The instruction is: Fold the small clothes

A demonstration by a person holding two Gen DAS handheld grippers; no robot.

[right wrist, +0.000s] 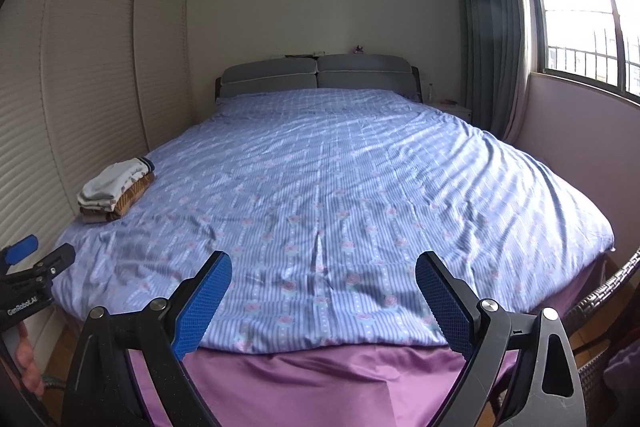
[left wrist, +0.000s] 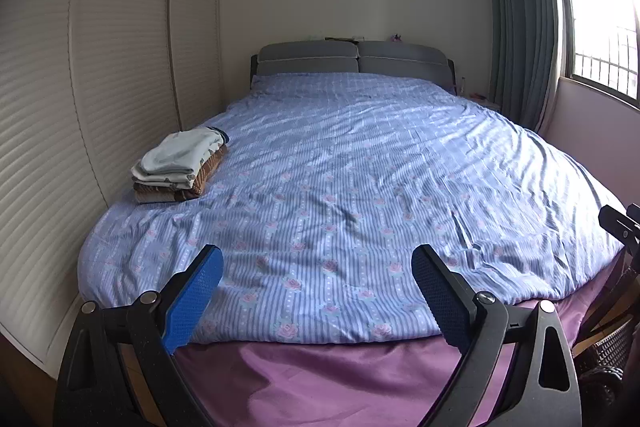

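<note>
left tool (left wrist: pixel 316 291): blue pads spread wide, nothing in between, hanging over the foot of the bed (left wrist: pixel 340 187)
right tool (right wrist: pixel 323 297): same deal, wide apart and empty
clothes stack (left wrist: pixel 180 167): folded pile on the bed's left edge by the wardrobe (left wrist: pixel 80 107), long axis running toward the headboard (left wrist: pixel 352 61)
writing: "GenRobot.AI" on the left tool's body, seen from the right wrist view
</note>
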